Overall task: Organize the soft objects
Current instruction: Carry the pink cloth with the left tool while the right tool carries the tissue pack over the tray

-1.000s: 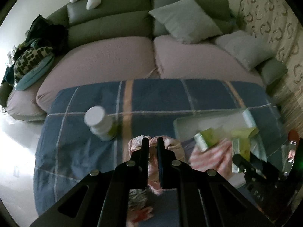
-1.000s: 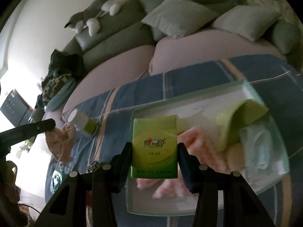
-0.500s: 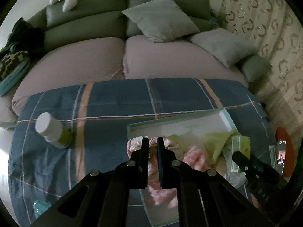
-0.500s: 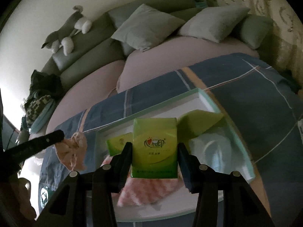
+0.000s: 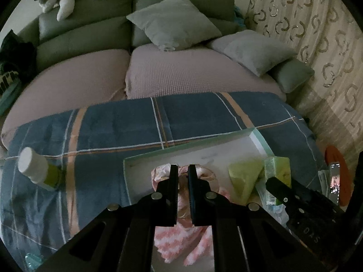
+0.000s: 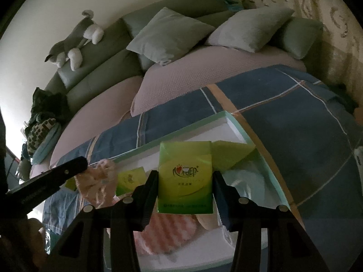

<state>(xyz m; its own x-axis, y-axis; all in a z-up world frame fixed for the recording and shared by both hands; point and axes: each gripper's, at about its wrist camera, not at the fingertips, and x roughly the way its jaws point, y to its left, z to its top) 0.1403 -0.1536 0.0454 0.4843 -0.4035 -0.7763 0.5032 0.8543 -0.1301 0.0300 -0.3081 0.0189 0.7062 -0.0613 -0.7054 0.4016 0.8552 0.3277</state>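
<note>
My left gripper (image 5: 182, 170) is shut on a pale pink cloth (image 5: 205, 174) and holds it over the left part of a white tray with a mint rim (image 5: 188, 151). My right gripper (image 6: 185, 176) is shut on a green tissue pack (image 6: 185, 176) and holds it upright above the same tray (image 6: 223, 115). In the tray lie a pink-and-white striped fluffy cloth (image 5: 179, 240), a yellow-green cloth (image 5: 245, 174) and a second green tissue pack (image 6: 130, 180). The pink cloth also shows in the right wrist view (image 6: 99, 181).
The tray sits on a blue plaid blanket (image 5: 113, 122) in front of a sofa with grey cushions (image 5: 174, 22). A white-capped bottle (image 5: 36, 167) lies on the blanket at the left. A plush toy (image 6: 72, 47) rests on the sofa back. An orange object (image 5: 338, 172) is at the right.
My left gripper has carried the pink cloth to the right, from beside the bottle to over the tray. My right gripper has moved with the tissue pack over the tray's right part.
</note>
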